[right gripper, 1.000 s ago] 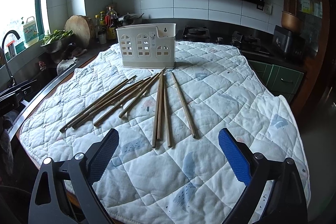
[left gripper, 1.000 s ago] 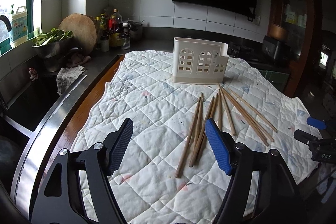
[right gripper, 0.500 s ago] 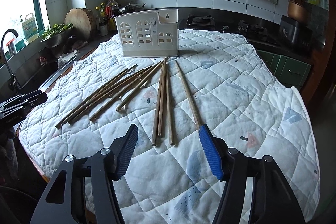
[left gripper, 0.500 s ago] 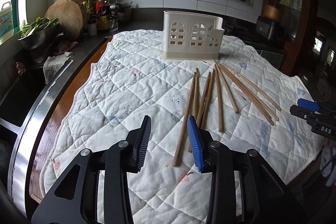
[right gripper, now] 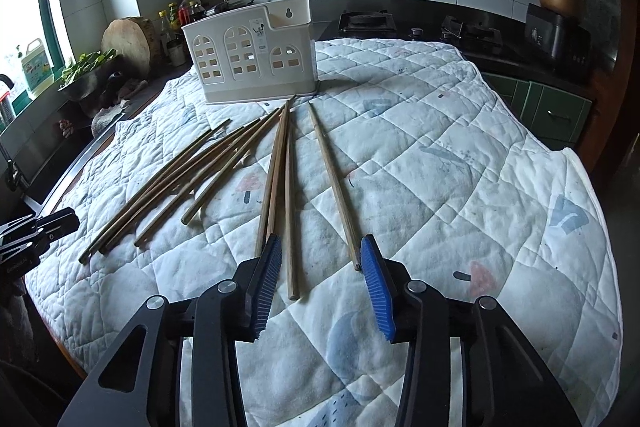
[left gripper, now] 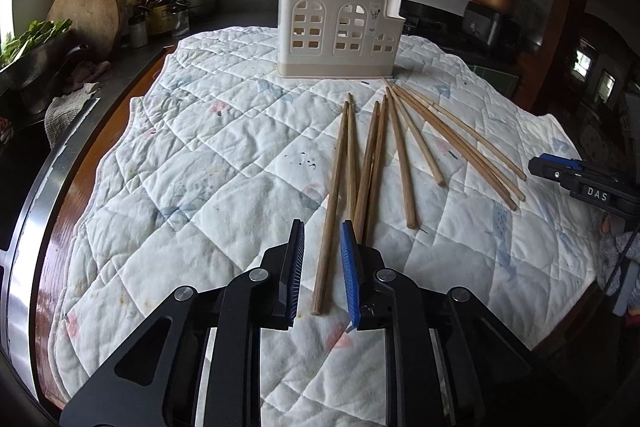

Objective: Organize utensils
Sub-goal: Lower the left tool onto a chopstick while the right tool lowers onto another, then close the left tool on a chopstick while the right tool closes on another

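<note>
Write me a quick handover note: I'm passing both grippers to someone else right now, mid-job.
Left gripper: open, fingers narrowly straddling the near end of the leftmost chopstick, nothing gripped.
Right gripper: open, fingers wider, over the near ends of the rightmost chopsticks.
All chopsticks lie fanned on the quilted cloth in front of the white utensil holder.
Done: none visibly moved to the holder.
Left: grip each chopstick and stand it in the holder.

The chopsticks [left gripper: 398, 155] are bare matt wood, lying on a soft quilted cloth [left gripper: 224, 163], stained in spots. The holder [left gripper: 338, 31] is smooth cream plastic; the gripper pads [right gripper: 376, 291] are ribbed blue rubber.
</note>
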Action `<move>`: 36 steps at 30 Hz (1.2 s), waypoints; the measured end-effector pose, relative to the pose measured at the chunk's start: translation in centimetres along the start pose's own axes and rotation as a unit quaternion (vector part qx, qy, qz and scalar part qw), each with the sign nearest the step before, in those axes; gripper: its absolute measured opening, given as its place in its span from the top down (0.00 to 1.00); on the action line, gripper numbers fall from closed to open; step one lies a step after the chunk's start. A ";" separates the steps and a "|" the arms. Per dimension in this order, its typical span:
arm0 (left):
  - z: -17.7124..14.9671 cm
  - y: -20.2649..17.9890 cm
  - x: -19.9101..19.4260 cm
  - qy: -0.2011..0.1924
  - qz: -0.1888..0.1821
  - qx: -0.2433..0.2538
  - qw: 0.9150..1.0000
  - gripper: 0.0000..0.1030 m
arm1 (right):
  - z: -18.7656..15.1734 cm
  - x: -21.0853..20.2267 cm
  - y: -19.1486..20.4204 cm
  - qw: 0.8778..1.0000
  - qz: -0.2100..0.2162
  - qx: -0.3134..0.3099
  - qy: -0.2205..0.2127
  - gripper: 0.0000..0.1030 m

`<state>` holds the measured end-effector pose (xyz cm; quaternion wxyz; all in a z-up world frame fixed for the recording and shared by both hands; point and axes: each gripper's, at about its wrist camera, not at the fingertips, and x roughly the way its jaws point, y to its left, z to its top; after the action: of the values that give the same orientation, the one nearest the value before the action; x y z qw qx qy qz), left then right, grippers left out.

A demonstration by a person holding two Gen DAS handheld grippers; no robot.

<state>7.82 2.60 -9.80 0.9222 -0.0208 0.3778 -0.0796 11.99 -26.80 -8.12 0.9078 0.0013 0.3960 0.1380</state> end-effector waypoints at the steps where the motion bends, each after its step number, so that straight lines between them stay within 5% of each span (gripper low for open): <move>1: 0.1 -0.1 0.4 0.005 -0.003 0.003 1.000 0.83 | 0.0 0.2 0.0 1.000 0.000 -0.001 0.002 0.61; 21: -0.1 0.4 4.3 0.050 -0.005 -0.006 0.999 0.85 | 0.6 2.7 -1.2 1.000 -0.001 0.002 0.029 0.75; 36: -0.3 0.6 4.3 0.041 -0.009 -0.026 0.999 0.85 | 1.1 5.0 -1.3 0.998 -0.016 -0.010 0.068 0.83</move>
<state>10.68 2.49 -13.08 0.9041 -0.0445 0.4174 -0.0795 16.31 -26.66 -11.10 0.8811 -0.0231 0.4550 0.1270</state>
